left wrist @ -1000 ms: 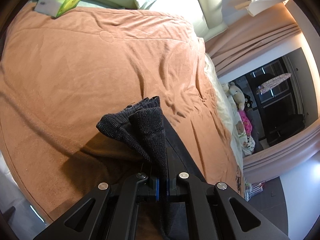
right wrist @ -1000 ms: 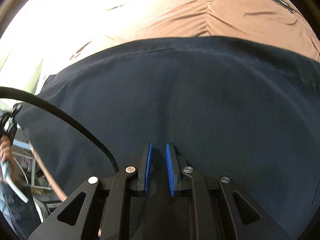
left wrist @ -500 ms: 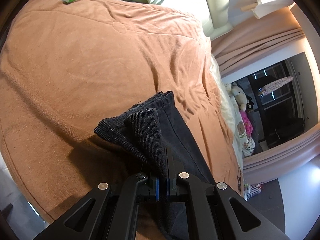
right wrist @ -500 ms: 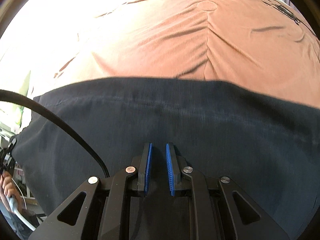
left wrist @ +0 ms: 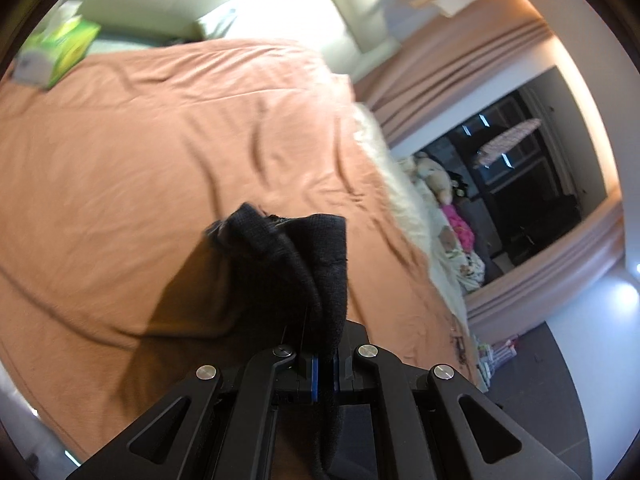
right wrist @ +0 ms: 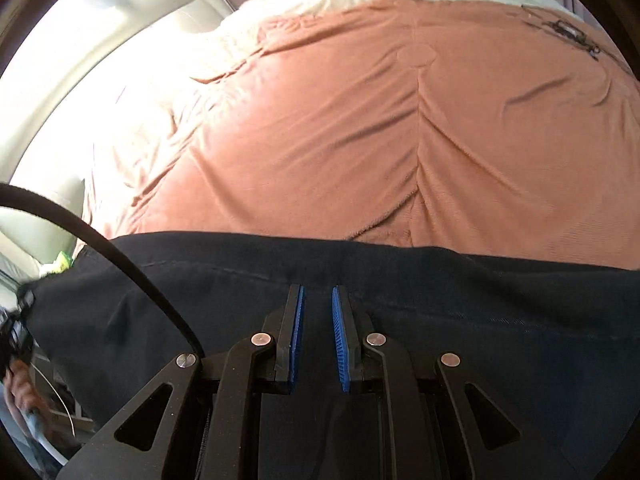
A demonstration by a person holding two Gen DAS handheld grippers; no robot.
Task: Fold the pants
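Left gripper (left wrist: 325,364) pinching pants (left wrist: 320,264) cuff; right gripper (right wrist: 318,336) narrowly parted, whether gripping pants unclear. Risk: cloth slips free mid-lift, fold lands crooked on blanket (right wrist: 360,120).

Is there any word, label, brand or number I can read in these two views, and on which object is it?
No text can be read in either view.
Green tissue box: it has printing, but it is too blurred to read.
Dark drawn mark on the orange bedcover: a motif, not legible as letters.
Dark pants: no label or tag visible.
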